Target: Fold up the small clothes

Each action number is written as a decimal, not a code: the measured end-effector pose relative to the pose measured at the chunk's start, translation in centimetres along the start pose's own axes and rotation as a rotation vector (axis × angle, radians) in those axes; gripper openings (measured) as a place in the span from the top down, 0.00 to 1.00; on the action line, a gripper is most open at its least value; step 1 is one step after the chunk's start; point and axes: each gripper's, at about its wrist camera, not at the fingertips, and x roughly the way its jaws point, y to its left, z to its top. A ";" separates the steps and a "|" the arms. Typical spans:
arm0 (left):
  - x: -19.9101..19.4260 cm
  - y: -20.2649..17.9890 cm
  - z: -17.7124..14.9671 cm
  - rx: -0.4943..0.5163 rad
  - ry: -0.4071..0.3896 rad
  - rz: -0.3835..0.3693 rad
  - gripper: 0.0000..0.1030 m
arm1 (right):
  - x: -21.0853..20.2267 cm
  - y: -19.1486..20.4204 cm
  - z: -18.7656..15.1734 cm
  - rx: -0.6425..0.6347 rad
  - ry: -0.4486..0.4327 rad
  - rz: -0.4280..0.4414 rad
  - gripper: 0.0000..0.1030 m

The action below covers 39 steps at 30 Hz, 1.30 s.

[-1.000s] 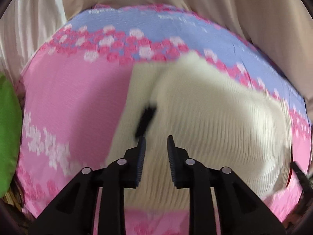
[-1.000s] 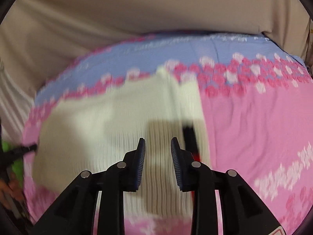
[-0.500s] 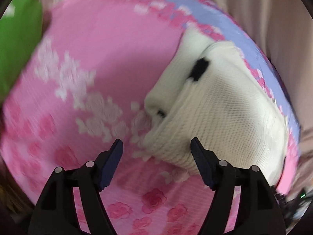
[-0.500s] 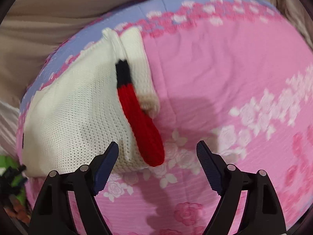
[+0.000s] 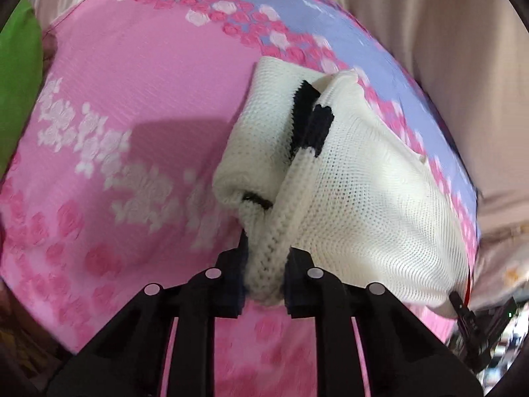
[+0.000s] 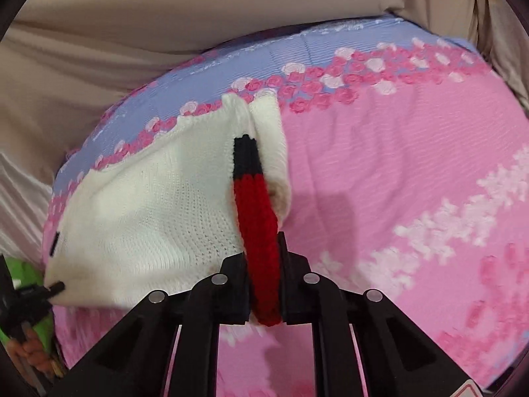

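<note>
A small cream knitted garment [image 5: 370, 205] with black patches lies folded on a pink flowered cloth. My left gripper [image 5: 264, 278] is closing, and its pads pinch the garment's near ribbed corner [image 5: 264, 264]. In the right wrist view the same garment [image 6: 158, 211] has a red and black knitted band [image 6: 254, 205] along its right edge. My right gripper [image 6: 264, 281] is closing too, with the lower end of that red band pressed between its pads. The garment hangs slightly lifted between the two grips.
The pink cloth [image 5: 132, 106] has a lilac flowered border [image 6: 297, 53] at the far side, with beige fabric [image 6: 165, 16] beyond it. A green object [image 5: 16, 76] sits at the left edge. The other gripper's tip [image 6: 56, 287] shows at the garment's far corner.
Both grippers opened wide over the garment's near corners half a second ago, then closed on them: the left on the cream ribbed corner, the right on the red band. Both views shifted sideways.
</note>
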 end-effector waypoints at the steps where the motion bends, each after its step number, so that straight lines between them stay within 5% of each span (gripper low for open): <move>1: -0.3 0.3 -0.9 0.016 0.027 0.005 0.85 | -1.0 -0.4 -0.8 -0.014 0.011 -0.010 0.90; 7: 1.6 3.3 -8.5 0.144 0.226 0.126 0.80 | -2.0 -4.0 -9.0 -0.029 0.228 -0.082 0.90; 10: -0.1 4.4 -8.5 0.101 0.164 0.173 0.74 | -0.1 -6.2 -13.1 0.011 0.350 -0.097 0.82; 11: -1.4 4.2 -8.0 0.095 0.106 0.178 0.71 | -0.8 -7.0 -12.9 0.063 0.324 -0.086 0.77; 13: -4.3 2.9 -6.1 0.115 -0.044 0.180 0.38 | -2.9 -7.2 -10.9 0.092 0.226 -0.114 0.74; 14: -5.2 2.0 -5.1 0.133 -0.099 0.170 0.35 | -3.6 -6.9 -9.8 0.076 0.182 -0.129 0.66; 15: -5.4 0.6 -3.8 0.161 -0.139 0.151 0.34 | -4.1 -6.5 -8.6 0.052 0.137 -0.137 0.51; 17: -3.9 -2.2 -1.6 0.208 -0.158 0.119 0.34 | -3.8 -5.4 -5.7 0.015 0.070 -0.117 0.40; 21: 2.2 -6.0 -0.3 0.311 -0.104 0.133 0.34 | 0.7 -2.3 -2.8 -0.029 0.070 -0.074 0.40; 23: 4.8 -6.1 -0.1 0.326 -0.056 0.145 0.54 | 3.7 -1.4 -2.3 -0.023 0.098 -0.053 0.42; 24: 5.7 -5.9 -0.1 0.310 -0.032 0.157 0.75 | 4.6 -1.1 -2.6 -0.020 0.107 -0.055 0.62; 26: 4.7 -5.1 0.1 0.249 -0.052 0.125 0.90 | 5.0 -0.2 -2.4 -0.018 0.107 -0.033 0.91; 31: 5.3 -4.3 0.5 0.237 -0.058 0.207 0.93 | 1.3 1.6 -0.3 -0.081 -0.044 -0.041 0.91; 34: 6.0 -5.2 0.2 0.284 -0.074 0.256 0.92 | 7.2 -0.3 -0.8 -0.100 0.130 -0.115 0.88; 39: 5.7 -5.3 -0.1 0.277 -0.071 0.267 0.90 | 1.0 0.9 -0.5 -0.048 -0.038 -0.086 0.72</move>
